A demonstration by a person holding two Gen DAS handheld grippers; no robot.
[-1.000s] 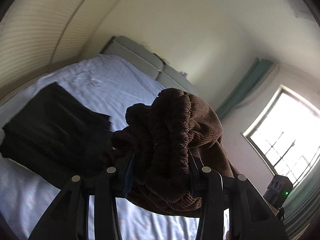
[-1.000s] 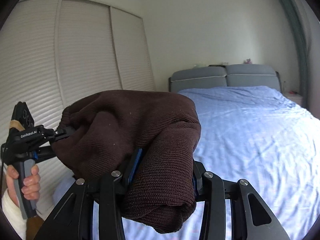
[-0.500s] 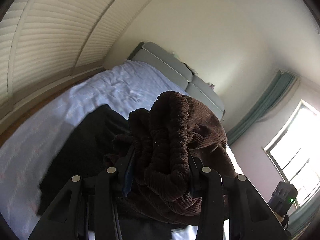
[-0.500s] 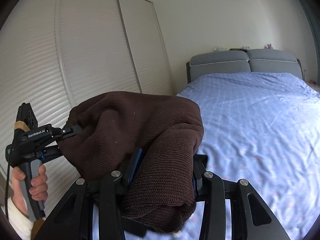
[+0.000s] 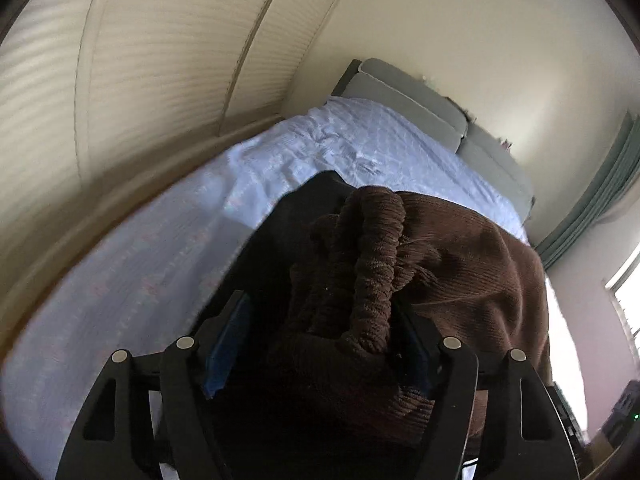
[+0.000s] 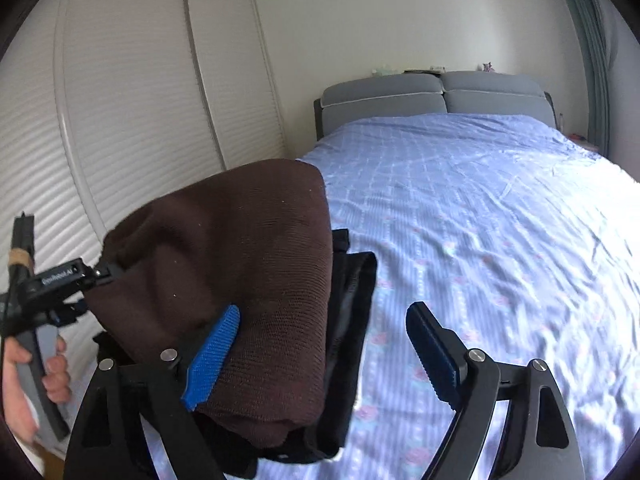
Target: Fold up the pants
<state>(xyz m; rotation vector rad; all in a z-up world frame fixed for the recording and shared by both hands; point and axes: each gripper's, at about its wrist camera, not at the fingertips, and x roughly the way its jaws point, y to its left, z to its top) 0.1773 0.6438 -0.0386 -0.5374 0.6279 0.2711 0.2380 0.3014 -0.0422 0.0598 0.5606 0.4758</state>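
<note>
Brown corduroy pants (image 6: 240, 280), folded, sit on a black folded garment (image 6: 352, 300) at the bed's (image 6: 500, 220) left side. Right tool (image 6: 328, 344): jaws opening, pads clear of the cloth. Left tool (image 5: 316, 344): jaws opening w/ the bunched waistband between them (right pad hidden, contact unclear). A hand (image 6: 24, 380) holds the left tool's grip.

The folded pants (image 6: 240, 280) lie on what seems a second garment (image 6: 352, 300) at the bed's (image 6: 480, 220) left edge, beside the wardrobe (image 6: 140, 120); headboard (image 6: 440, 96) behind.
</note>
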